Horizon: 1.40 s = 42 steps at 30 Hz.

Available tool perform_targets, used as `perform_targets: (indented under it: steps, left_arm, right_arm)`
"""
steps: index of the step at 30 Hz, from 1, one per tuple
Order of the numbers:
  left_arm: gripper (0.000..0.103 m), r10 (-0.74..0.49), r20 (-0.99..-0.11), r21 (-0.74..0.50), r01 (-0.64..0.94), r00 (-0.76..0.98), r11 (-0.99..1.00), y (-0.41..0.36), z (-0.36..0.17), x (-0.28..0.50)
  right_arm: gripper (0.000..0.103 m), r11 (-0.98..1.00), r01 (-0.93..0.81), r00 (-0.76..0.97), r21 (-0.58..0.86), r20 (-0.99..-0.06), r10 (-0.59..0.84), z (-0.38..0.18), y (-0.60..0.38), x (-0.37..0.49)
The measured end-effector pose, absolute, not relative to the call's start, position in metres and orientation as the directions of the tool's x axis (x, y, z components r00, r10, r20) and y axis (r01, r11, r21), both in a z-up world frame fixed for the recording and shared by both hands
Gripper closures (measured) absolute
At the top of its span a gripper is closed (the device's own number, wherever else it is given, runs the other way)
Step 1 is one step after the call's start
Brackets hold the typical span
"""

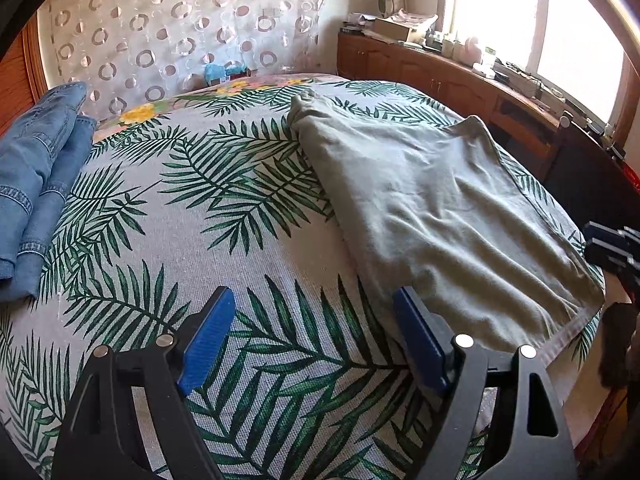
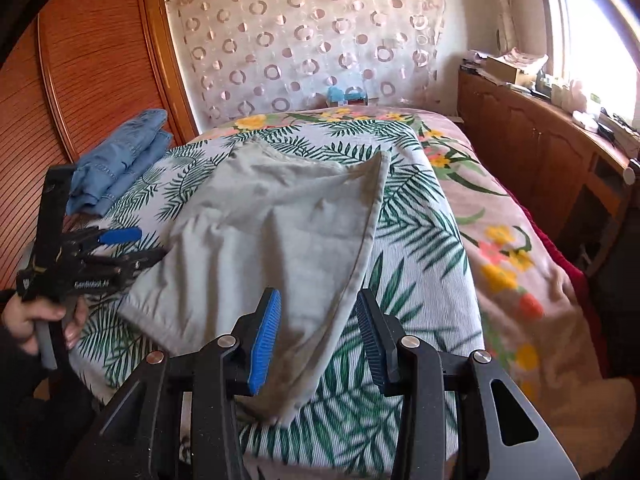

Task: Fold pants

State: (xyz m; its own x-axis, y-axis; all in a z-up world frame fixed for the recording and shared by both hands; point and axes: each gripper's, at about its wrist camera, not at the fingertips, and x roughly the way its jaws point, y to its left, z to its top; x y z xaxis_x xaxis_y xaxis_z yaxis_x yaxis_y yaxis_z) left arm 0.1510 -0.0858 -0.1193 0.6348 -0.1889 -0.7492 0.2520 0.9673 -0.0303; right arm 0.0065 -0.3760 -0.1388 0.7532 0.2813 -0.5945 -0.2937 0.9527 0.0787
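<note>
Grey-green pants (image 1: 440, 208) lie folded flat on the leaf-print bed cover (image 1: 224, 216); they also show in the right wrist view (image 2: 272, 240). My left gripper (image 1: 316, 320) is open and empty, hovering over the cover just left of the pants' near edge; it also shows from the side in the right wrist view (image 2: 140, 246). My right gripper (image 2: 318, 316) is open and empty, with its jaws either side of the pants' near right corner, and shows at the right edge of the left wrist view (image 1: 612, 248).
Folded blue jeans (image 1: 32, 184) lie at the bed's far left (image 2: 120, 160). A wooden cabinet (image 1: 460, 80) with clutter runs along the window on the right. A wooden wardrobe (image 2: 92, 72) stands to the left. A floral blanket (image 2: 500, 240) covers the bed's right side.
</note>
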Motion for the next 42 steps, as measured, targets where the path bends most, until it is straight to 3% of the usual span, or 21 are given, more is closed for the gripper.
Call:
perform_targets:
  steps: [9, 19, 26, 35, 37, 42]
  left_arm:
    - [0.02, -0.179, -0.734, -0.012, 0.251, 0.655, 0.968, -0.081, -0.106, 0.137]
    - [0.022, -0.302, -0.689, -0.052, 0.37, 0.659, 0.927, -0.099, -0.086, 0.09]
    - [0.042, -0.322, -0.725, -0.064, 0.406, 0.609, 0.912, -0.111, -0.099, 0.086]
    - [0.046, -0.343, -0.741, -0.089, 0.422, 0.577, 0.902, -0.116, -0.109, 0.081]
    - [0.05, -0.349, -0.74, -0.091, 0.428, 0.575, 0.899, -0.117, -0.11, 0.08]
    - [0.076, -0.382, -0.731, -0.108, 0.457, 0.566, 0.883, -0.121, -0.109, 0.078]
  right_arm:
    - [0.062, 0.95, -0.299, 0.75, 0.092, -0.592, 0.294, -0.137, -0.368, -0.004]
    - [0.062, 0.947, -0.306, 0.746, 0.102, -0.592, 0.305, -0.142, -0.367, -0.016]
    - [0.062, 0.951, -0.298, 0.738, 0.087, -0.611, 0.287, -0.145, -0.364, -0.014]
    - [0.063, 0.946, -0.302, 0.72, 0.116, -0.622, 0.306, -0.148, -0.364, -0.01]
    - [0.072, 0.943, -0.311, 0.714, 0.119, -0.626, 0.314, -0.149, -0.362, -0.01]
    - [0.091, 0.937, -0.328, 0.725, 0.115, -0.605, 0.328, -0.145, -0.359, -0.012]
